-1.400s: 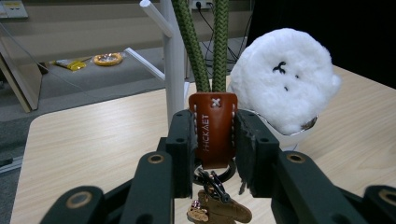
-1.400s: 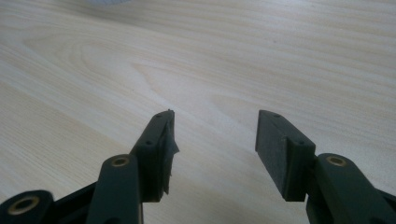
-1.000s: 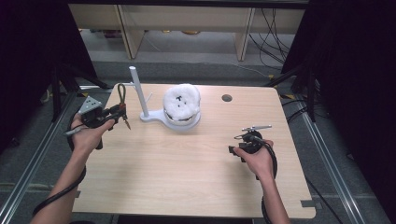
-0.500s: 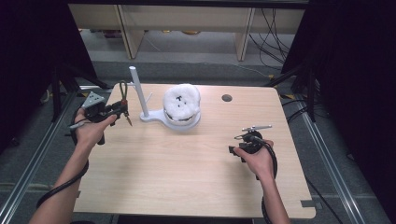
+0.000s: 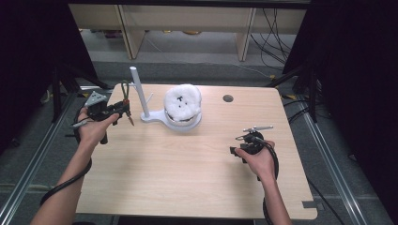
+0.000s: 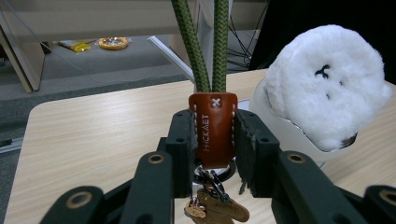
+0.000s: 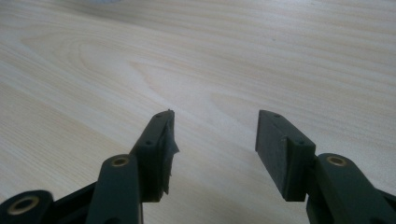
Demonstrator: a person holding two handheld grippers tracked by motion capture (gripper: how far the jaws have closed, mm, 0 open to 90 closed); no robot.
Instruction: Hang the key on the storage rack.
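Green-corded keyring (image 6: 212,126): clamped in left gripper (image 5: 123,108), carried slightly nearer white stand (image 5: 141,96).
Right gripper (image 7: 212,140): open, empty.

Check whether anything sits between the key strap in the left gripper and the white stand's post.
Nothing visible does. The left gripper holds the key strap just left of the post; the fluffy white thing sits beyond it.

Light wood table (image 5: 187,178), round cable hole (image 5: 228,98) near its far right corner, notch cut in the near right edge. Beyond the table: grey floor (image 5: 197,51) with pale wooden furniture legs (image 5: 126,28), loose black cables (image 5: 277,23) at right. Yellow items (image 6: 112,43) lie on the floor further back. Metal rails (image 5: 28,178) run along both table sides.
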